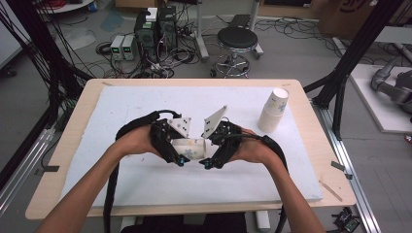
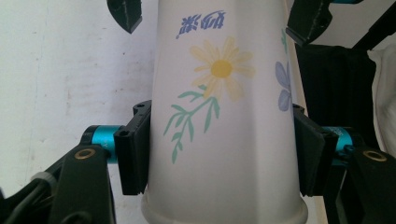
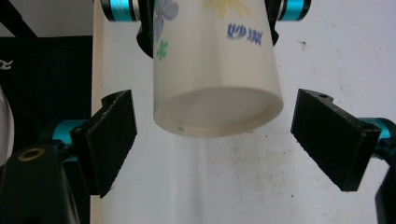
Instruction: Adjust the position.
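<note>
Left gripper [image 2: 219,154] pinches the flowered cup [image 2: 219,116]; right gripper [image 3: 215,140] fingers spread beyond its base.

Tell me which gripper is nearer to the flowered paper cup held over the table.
Left. The left gripper is clamped on the flowered paper cup near its rim; the right gripper faces the cup's base, jaws open and apart from it.

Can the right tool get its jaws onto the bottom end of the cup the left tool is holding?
Probably yes. The right tool is open, with the cup base just ahead between its pads and nothing between. The left tool grips nearer the rim.
</note>
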Demonstrator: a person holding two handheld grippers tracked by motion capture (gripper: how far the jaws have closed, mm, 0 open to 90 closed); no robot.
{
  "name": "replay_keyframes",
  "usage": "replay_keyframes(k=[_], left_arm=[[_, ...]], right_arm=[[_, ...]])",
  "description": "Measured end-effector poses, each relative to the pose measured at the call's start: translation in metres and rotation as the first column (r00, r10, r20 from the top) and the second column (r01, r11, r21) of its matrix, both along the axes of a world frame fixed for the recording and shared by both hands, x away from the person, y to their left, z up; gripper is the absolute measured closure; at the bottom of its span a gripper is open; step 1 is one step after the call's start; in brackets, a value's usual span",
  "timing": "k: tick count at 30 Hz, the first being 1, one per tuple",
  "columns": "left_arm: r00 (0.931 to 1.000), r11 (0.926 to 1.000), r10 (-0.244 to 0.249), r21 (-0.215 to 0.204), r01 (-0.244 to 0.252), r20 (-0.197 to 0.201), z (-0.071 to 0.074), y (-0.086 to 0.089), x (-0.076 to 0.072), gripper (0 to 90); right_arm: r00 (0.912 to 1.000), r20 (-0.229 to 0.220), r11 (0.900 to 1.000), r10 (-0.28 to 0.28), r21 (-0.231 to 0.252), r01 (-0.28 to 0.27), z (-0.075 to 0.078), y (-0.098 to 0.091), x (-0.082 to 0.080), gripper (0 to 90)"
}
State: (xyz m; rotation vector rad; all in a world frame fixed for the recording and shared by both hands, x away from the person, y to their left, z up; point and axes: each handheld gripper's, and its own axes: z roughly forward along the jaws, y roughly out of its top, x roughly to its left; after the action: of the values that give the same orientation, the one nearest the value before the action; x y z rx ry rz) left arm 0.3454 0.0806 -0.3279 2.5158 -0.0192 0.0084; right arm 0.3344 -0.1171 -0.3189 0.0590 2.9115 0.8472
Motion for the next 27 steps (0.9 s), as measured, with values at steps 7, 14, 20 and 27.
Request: replay_keyframes(k=[7,14,20,27], left_arm=[[1.0,1.0,0.002,-0.005,-0.002,-0.004,-0.0001,-0.0008,-0.0002,33.6],[1.0,1.0,-0.004,-0.003,0.004,-0.001,-0.0004,-0.0012,-0.0005,33.9],[0.9999,0.9999,-0.009,-0.006,0.009,-0.005,-0.0009,-0.0008,-0.0002,32.7],[0.9996,0.9983,-0.008,-0.059,0.007,-0.026,-0.0028,0.0008,0.0015,9.1]], right_arm=[[0.9999,-0.007,0.9999,0.012,-0.002,-0.012,0.0006,0.0026,0.0001,30.5],[0.9997,-0.01,0.9997,0.023,-0.003,-0.024,0.0002,0.004,0.0004,36.7],[0.9996,-0.011,0.9997,0.026,-0.001,-0.026,0.0002,0.0037,0.0004,37.3],[0.9997,-0.014,0.9998,0.017,0.0,-0.017,-0.0003,0.0026,0.0015,37.3]])
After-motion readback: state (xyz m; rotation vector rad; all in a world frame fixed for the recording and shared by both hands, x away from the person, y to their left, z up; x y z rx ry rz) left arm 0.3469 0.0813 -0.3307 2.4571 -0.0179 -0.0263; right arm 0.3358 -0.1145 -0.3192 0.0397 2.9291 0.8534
